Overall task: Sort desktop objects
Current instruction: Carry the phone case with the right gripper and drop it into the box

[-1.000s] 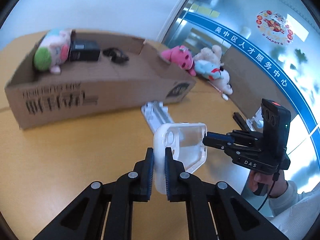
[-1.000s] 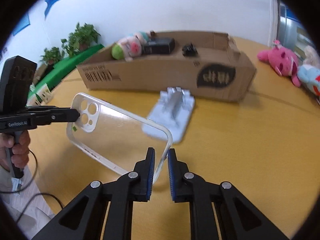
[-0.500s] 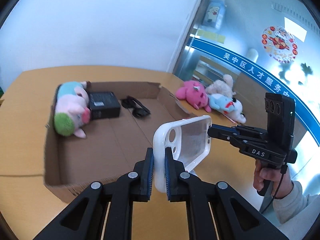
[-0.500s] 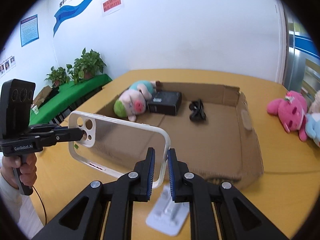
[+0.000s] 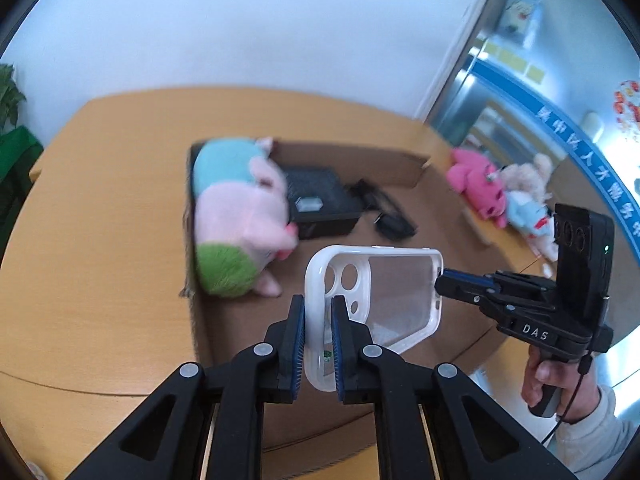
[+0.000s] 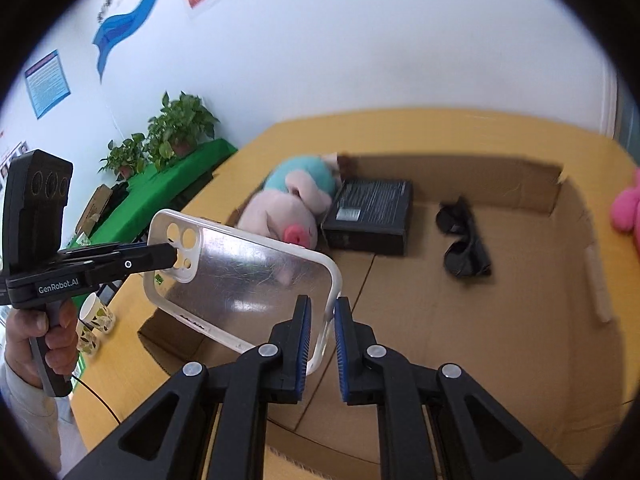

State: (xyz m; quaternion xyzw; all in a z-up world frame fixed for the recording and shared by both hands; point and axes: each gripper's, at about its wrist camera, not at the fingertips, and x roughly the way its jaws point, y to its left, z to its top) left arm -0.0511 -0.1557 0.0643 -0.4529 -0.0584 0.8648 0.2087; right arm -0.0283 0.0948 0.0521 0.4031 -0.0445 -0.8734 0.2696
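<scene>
Left gripper has its jaws clamped on the camera-hole end of the clear case; right gripper has its jaws around the opposite end, looks pinched on the rim too; so the case hangs in the air between both, over the open box; inside the box: pig plush, black pack, sunglasses; pink toy sits on the surface beside the box.
</scene>
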